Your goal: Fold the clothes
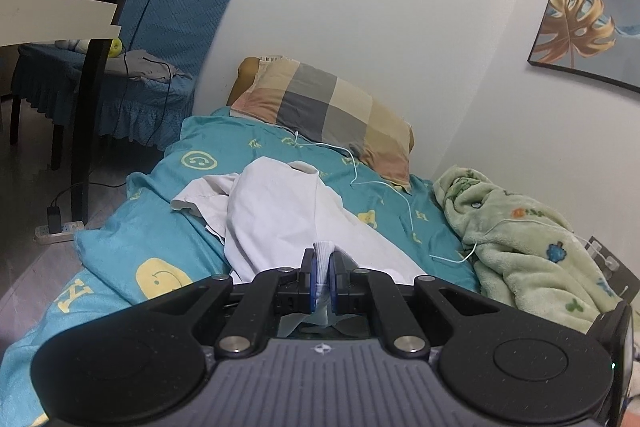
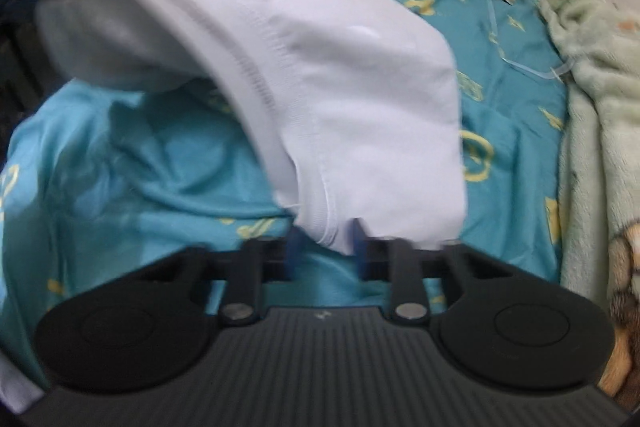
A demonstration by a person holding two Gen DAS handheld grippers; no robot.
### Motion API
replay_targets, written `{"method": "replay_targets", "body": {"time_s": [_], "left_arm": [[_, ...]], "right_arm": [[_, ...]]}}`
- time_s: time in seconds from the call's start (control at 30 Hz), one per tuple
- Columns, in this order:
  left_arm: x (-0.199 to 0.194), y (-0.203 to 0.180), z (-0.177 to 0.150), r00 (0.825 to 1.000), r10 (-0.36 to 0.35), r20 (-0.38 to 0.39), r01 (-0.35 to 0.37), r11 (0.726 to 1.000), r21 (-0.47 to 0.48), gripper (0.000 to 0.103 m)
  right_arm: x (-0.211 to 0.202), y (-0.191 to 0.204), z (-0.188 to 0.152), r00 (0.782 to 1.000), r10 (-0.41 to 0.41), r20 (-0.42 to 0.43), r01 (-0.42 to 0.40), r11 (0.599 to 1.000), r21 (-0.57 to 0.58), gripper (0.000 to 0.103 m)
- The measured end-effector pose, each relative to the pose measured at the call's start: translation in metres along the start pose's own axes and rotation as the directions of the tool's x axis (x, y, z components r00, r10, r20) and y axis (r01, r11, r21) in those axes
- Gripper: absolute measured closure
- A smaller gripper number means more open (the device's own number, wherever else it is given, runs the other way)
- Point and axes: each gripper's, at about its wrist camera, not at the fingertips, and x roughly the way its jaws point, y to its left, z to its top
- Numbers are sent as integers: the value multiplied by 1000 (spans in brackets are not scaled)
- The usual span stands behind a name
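White garment point(image 1: 280, 211) spread in a loose heap across teal bedsheet point(image 1: 152, 227), between checked pillow point(image 1: 328, 107) at the head end and green fleece blanket point(image 1: 520, 227) bunched against the wall side. Left gripper point(image 1: 323, 267): blue pads point(image 1: 314, 279) drawn close together, clamping a pinched fold of the white fabric, cloth protruding above and below the pads. Right gripper point(image 2: 326, 247): jaws partly apart, blue fingers point(image 2: 357, 239) flanking a hemmed edge of the white garment point(image 2: 340, 87); firm grip not confirmable, view motion-blurred. Garment portion in right wrist view lifted clear of bedsheet point(image 2: 140, 167), hem stitching visible, grey underside turned up at upper left. Thin white cable point(image 1: 384, 187) trailing over the sheet beside the pillow.
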Motion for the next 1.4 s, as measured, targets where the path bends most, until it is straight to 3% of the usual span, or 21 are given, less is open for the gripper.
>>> {"method": "replay_targets", "body": {"time_s": [0.07,0.13,0.23,0.33,0.4,0.63,0.8,0.93,1.0,1.1,1.23,1.4], "left_arm": [[2,0,-1,1000,-2,-9,2,1000,2,96],[6,0,-3,999,-4,-35,5,1000,8,96],[13,-2,-11,997,3,-73,0,999,39,95],[20,-5,-18,994,12,-108,-4,997,76,94],[25,-7,-23,992,21,-127,-7,994,108,88],[31,-21,-41,979,28,-202,17,975,220,50],[31,-31,-55,959,20,-283,62,959,278,45],[23,-51,-64,960,-20,-279,130,916,379,25],[23,-62,-70,957,-25,-289,154,887,434,25],[33,-71,-83,945,27,-325,149,852,502,25],[50,-69,-93,938,142,-317,63,828,557,28],[60,-60,-97,923,227,-309,-9,818,576,33]], "right_arm": [[-9,-17,4,999,35,39,-39,993,108,93],[-24,-32,10,987,105,119,-128,968,215,94],[-47,-48,19,963,107,247,-178,941,289,94],[-60,-64,25,941,115,319,-232,905,357,94],[-63,-71,25,933,120,339,-253,888,383,95],[-64,-84,23,917,155,368,-315,849,425,95],[-66,-92,23,911,162,378,-331,835,440,95],[-64,-95,23,911,169,377,-340,825,452,95],[-65,-96,23,908,172,383,-347,819,457,95],[-68,-99,23,899,179,401,-368,805,465,95],[-73,-100,24,889,187,419,-384,802,458,95],[-76,-105,23,882,178,436,-394,788,474,95]]}}
